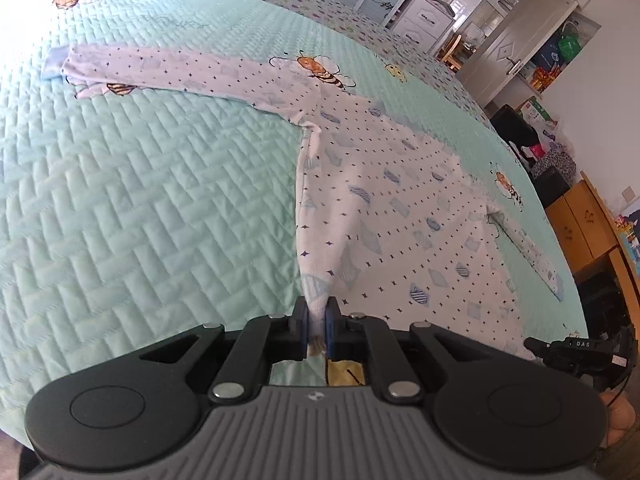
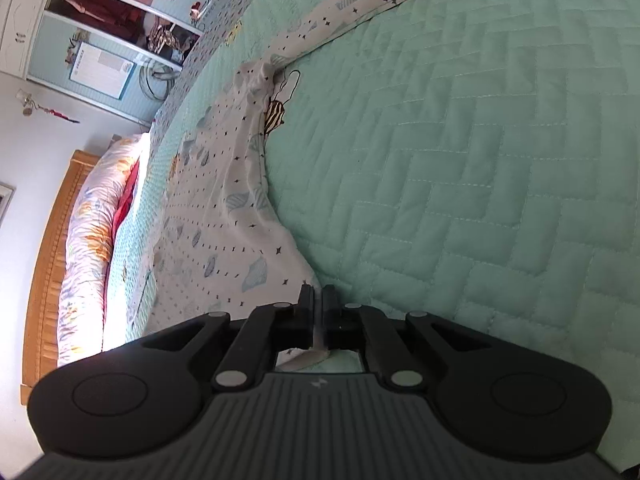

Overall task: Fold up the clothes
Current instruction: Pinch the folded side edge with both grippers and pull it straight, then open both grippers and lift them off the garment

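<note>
A white long-sleeved top [image 1: 384, 208] with small dark stars and blue patches lies spread on a mint quilted bedspread [image 1: 140, 200]. One sleeve [image 1: 160, 68] stretches far left, the other sleeve [image 1: 528, 248] runs to the right. My left gripper [image 1: 318, 320] is shut on a bunched corner of the hem, which is pulled taut. In the right wrist view the same top [image 2: 224, 184] runs away from me, and my right gripper [image 2: 318, 300] is shut on another edge of it, low over the bedspread [image 2: 460, 160].
The other gripper's black body [image 1: 580, 350] shows at the right edge of the left wrist view. Wardrobes [image 1: 500, 40] and a wooden cabinet [image 1: 584, 220] stand beyond the bed. A flowered rolled quilt [image 2: 88, 240] and wooden headboard [image 2: 44, 248] lie left.
</note>
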Tool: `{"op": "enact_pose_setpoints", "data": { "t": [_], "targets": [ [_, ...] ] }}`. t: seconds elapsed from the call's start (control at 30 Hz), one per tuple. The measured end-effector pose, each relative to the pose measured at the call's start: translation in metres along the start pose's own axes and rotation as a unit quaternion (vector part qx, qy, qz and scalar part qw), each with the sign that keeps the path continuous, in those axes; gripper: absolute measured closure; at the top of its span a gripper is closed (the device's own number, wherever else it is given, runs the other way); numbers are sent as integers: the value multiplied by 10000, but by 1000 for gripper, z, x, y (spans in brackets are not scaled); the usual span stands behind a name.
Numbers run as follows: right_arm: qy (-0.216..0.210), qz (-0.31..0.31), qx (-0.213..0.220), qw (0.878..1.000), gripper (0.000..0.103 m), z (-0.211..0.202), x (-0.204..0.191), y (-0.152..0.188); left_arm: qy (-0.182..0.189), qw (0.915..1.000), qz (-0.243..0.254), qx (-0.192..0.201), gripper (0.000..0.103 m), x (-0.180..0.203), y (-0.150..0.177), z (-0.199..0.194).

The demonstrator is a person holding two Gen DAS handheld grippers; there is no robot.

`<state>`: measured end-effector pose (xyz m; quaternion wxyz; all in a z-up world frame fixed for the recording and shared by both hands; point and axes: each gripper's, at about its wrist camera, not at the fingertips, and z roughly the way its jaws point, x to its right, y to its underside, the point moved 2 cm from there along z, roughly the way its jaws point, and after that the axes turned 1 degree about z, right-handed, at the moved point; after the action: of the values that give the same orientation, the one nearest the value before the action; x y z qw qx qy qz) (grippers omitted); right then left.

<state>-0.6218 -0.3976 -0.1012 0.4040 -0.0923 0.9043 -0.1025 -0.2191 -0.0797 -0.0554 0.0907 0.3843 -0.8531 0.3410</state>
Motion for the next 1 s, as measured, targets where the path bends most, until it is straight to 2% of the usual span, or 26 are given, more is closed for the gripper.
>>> {"op": "enact_pose_setpoints", "data": {
  "t": [0.07, 0.17, 0.2, 0.27, 0.3, 0.33, 0.37, 0.4, 0.43, 0.5, 0.53, 0.6, 0.67, 0.7, 0.87, 0.93, 1.0],
  "targets": [
    [-19, 105, 6, 9999, 103, -1, 5, -1, -124, 9999, 89, -23, 95, -2, -2, -5],
    [-26, 143, -9, 9999, 103, -2, 10, 0, 155, 9977, 202, -632, 93, -2, 10, 13],
    [-10, 111, -21, 9999, 103, -3, 9, 0, 153, 9973, 264, -670, 89, 0, 13, 15],
    [-7, 36, -17, 10000, 103, -5, 5, 0, 94, 9972, 389, -632, 87, 3, 19, 17],
    [-26, -7, 4, 10000, 101, -6, 1, 1, 108, 9977, 346, -573, 80, 2, 19, 15],
    [-45, -49, 26, 10000, 96, -7, -3, 1, 134, 9983, 272, -502, 72, 0, 18, 13],
    [-64, -92, 47, 9999, 93, -7, -6, 1, 143, 9989, 210, -405, 58, -2, 18, 8],
    [-83, -134, 68, 9999, 81, -8, -10, 2, 148, 9993, 151, -300, 50, -3, 17, 3],
    [-208, -63, 43, 9998, 63, -6, -11, 3, 127, 9996, 154, -197, 47, -4, 17, -1],
    [-402, 39, 3, 9992, 49, -2, -13, 6, 4, 9998, 168, 42, 43, -5, 15, -13],
    [-416, -13, -21, 9991, 48, 1, -17, 9, -48, 9998, 135, 132, 42, -7, 14, -16],
    [-361, -352, -111, 9987, 49, 8, -28, 15, -127, 9996, -7, 237, 41, -13, 10, -19],
    [-162, -727, -202, 9970, 74, 14, -38, 21, -180, 9994, -52, 281, 41, -14, 5, -17],
    [29, -929, -246, 9954, 103, 16, -42, 22, -159, 9994, -29, 314, 41, -13, 2, -17],
    [679, -1641, -307, 9836, 102, 3, -52, 16, 59, 9975, 417, 572, 41, 8, -9, -13],
    [575, -1459, -471, 9865, 101, 3, -41, 12, 230, 9957, 616, 660, 41, 22, -16, -4],
    [652, -1442, -592, 9856, 101, 7, -40, 12, 417, 9931, 803, 742, 41, 35, -23, 6]
  ]
}}
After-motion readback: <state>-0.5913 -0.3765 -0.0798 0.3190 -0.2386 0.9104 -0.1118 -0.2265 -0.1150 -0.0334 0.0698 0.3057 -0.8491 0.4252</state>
